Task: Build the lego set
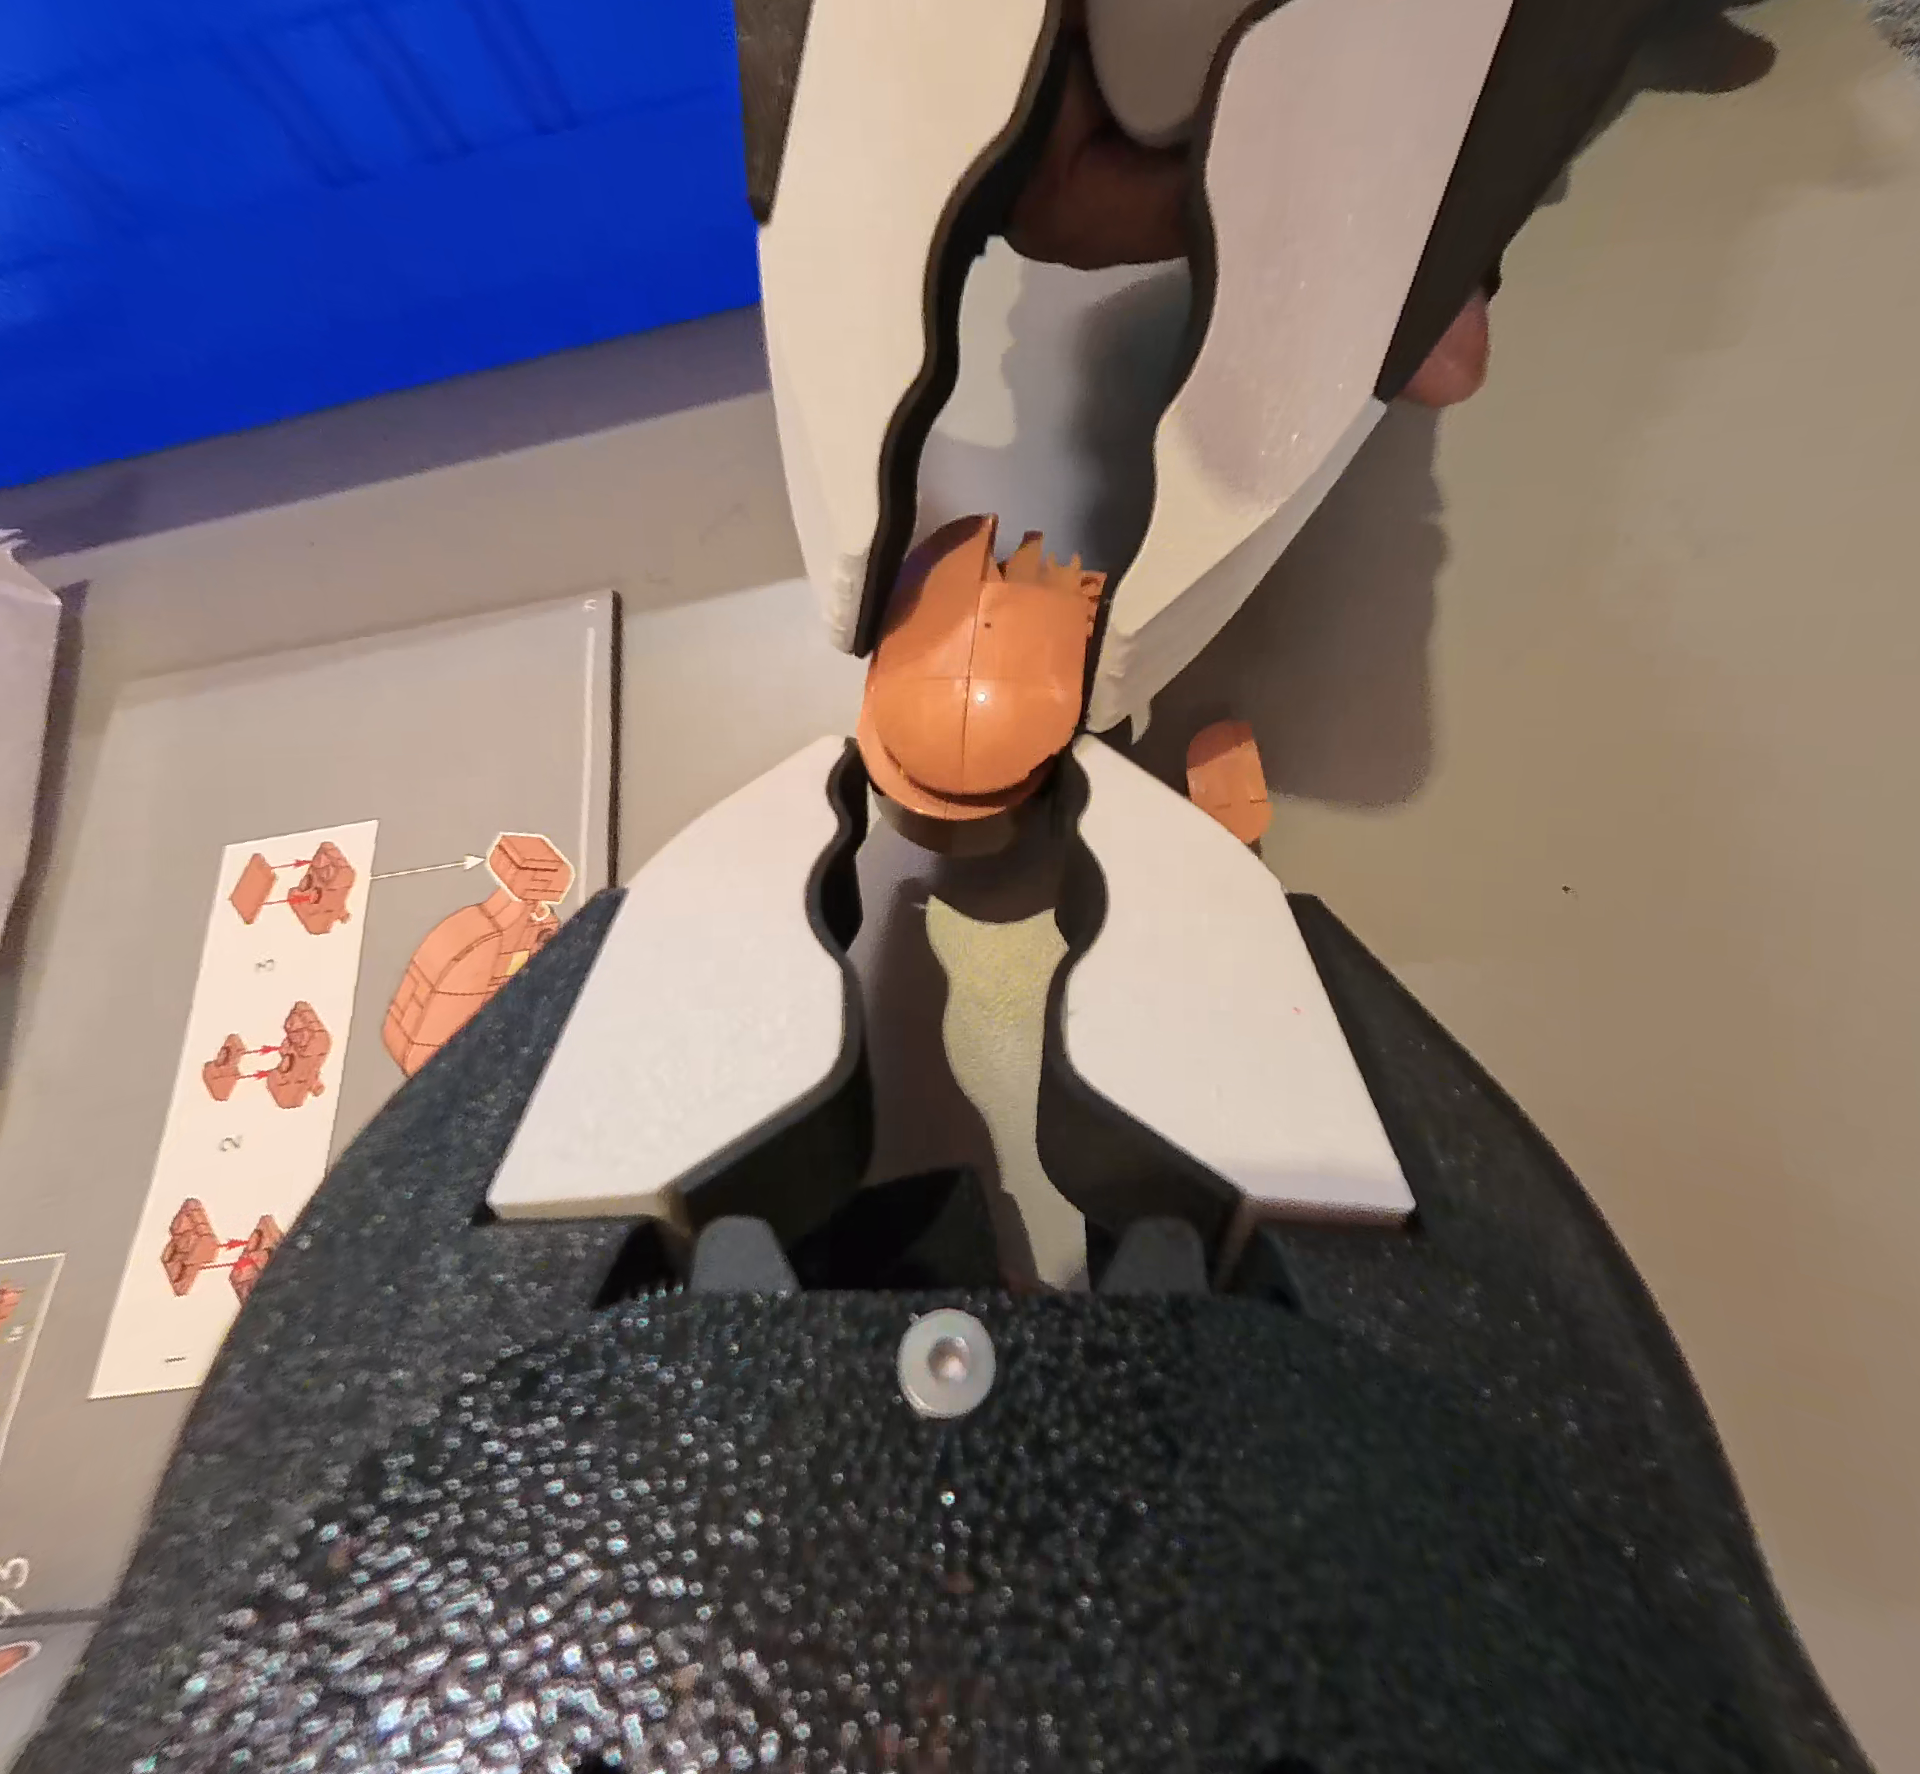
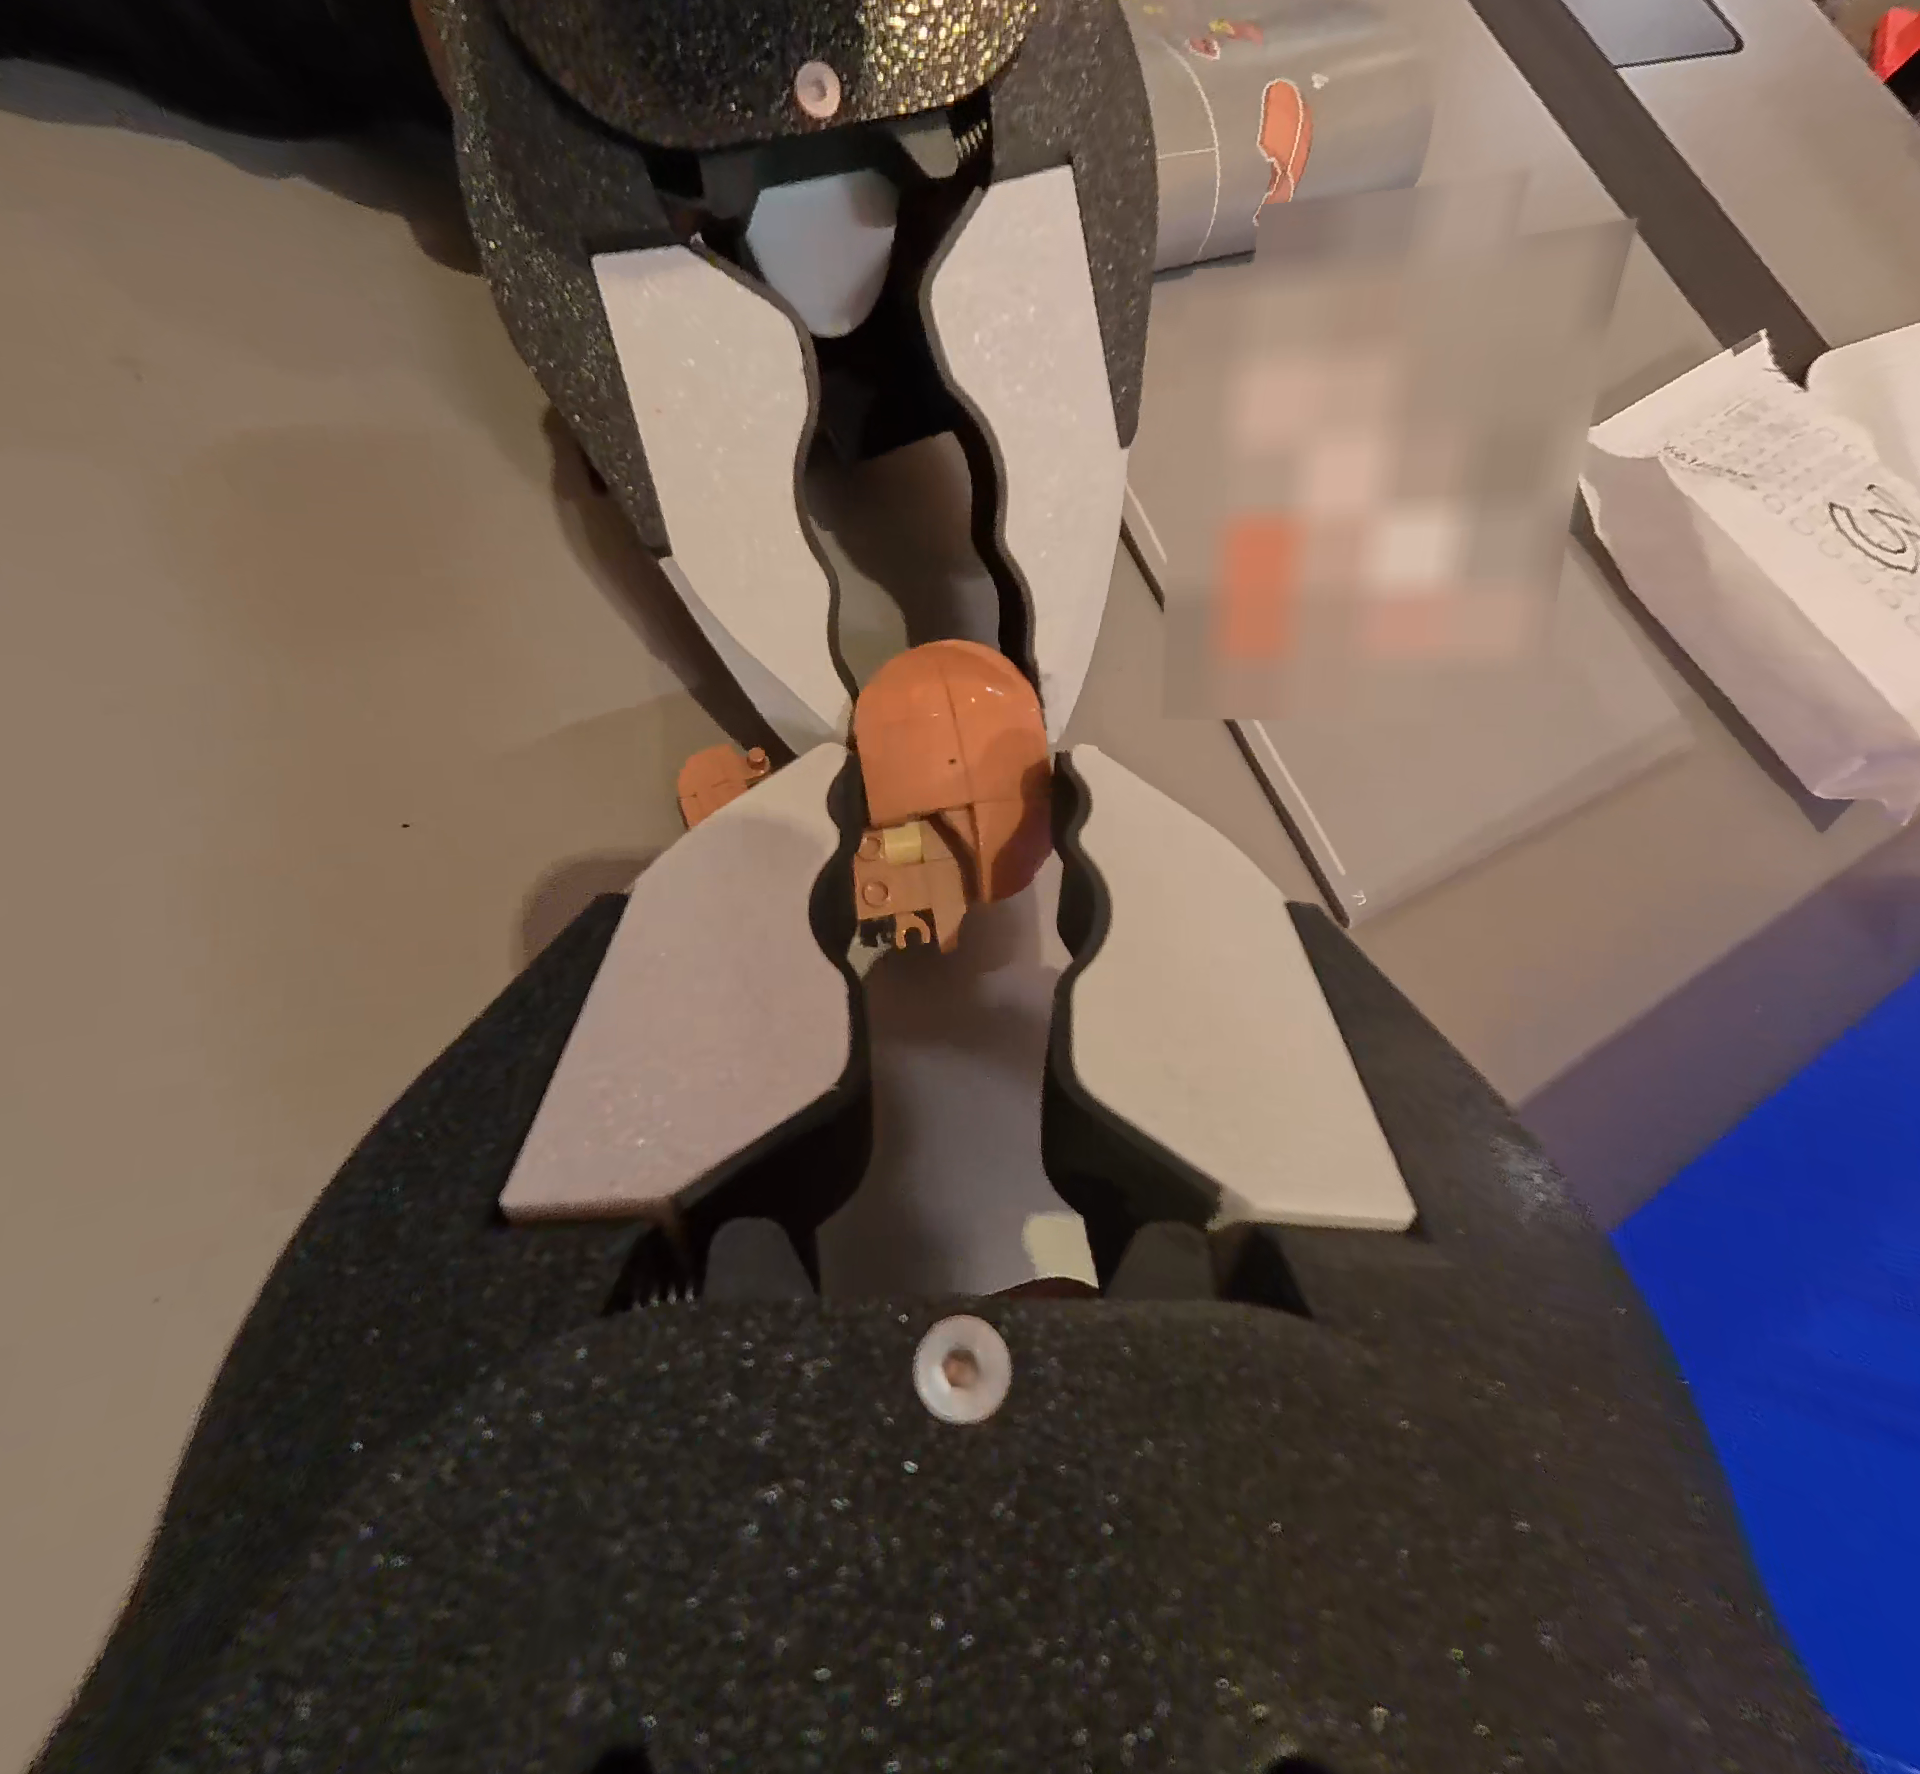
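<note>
An orange brick-built model (image 1: 977, 685) with a rounded dome is held above the grey table between both grippers. My left gripper (image 1: 966, 774) is shut on its dark-based end from below in the left wrist view. My right gripper (image 1: 982, 649) comes in from the top of that view and is shut on the other end. In the right wrist view the model (image 2: 945, 748) sits between my right gripper's (image 2: 951, 779) pads, its studded underside towards the camera. The left gripper (image 2: 940, 701) clamps the dome from the far side.
A small loose orange brick part (image 1: 1231, 779) lies on the table beside the grippers; it also shows in the right wrist view (image 2: 717, 779). An open instruction booklet (image 1: 312, 997) lies to one side. A blue bin (image 1: 364, 114) and a white paper bag (image 2: 1766, 581) stand nearby.
</note>
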Demonstrator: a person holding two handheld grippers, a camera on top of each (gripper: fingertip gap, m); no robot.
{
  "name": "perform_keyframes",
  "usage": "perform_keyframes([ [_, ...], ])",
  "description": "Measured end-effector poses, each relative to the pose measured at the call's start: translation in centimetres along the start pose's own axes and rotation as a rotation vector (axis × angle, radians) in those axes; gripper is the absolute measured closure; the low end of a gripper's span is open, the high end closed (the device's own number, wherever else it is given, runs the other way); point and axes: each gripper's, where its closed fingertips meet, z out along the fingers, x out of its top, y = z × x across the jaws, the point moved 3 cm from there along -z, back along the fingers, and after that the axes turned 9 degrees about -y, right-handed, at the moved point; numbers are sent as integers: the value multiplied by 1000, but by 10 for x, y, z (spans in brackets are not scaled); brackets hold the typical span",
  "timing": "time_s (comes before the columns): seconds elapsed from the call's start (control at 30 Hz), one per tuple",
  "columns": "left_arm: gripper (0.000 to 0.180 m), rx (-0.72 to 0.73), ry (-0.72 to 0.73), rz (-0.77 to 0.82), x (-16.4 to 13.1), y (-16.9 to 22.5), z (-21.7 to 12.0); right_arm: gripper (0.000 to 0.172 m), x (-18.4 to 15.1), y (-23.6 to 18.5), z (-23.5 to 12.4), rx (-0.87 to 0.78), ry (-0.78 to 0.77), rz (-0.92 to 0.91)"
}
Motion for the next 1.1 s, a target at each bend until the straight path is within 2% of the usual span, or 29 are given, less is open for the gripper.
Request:
perform_keyframes([
  [0.53, 147, -29, 68, -4, 6, 1, -6, 133, 7, -1, -8, 8, 64, -16],
  [0.9, 147, -10, 110, -45, 9, 4, -12, 131, 13, -2, -34, -18, 257, -111],
  [1.1, 147, 98, 93, -122, 1, 5, -19, 131, 3, 7, -36, 25, 373, -22],
])
